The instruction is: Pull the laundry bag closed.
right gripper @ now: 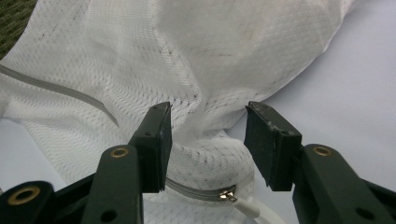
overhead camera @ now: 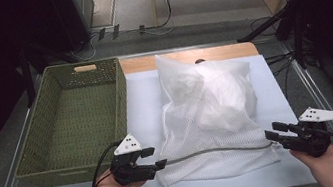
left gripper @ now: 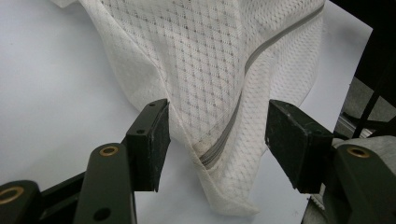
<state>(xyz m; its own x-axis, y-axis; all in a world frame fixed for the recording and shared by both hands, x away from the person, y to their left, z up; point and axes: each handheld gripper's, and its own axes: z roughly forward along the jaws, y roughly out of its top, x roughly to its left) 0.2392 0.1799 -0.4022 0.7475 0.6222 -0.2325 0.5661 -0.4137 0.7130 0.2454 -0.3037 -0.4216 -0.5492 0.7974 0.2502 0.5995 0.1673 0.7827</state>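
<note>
- Left tool (overhead camera: 157, 157): jaws apart, holding nothing; the near-left corner of the white mesh zip-up laundry bag (overhead camera: 209, 117) sits loose between them, pads clear of the fabric.
- Right tool (overhead camera: 271, 136): jaws apart, no grip; the bag's near-right corner with the zip pull (right gripper: 228, 195) lies between them.
- Bag lies flat on the white surface (overhead camera: 140, 102), stretched between both tools.
- Green woven basket (overhead camera: 73, 123) is beyond the left tool.

The mesh bag (overhead camera: 209, 117) lies on the table (overhead camera: 145, 102), right of the basket (overhead camera: 75, 118).
</note>
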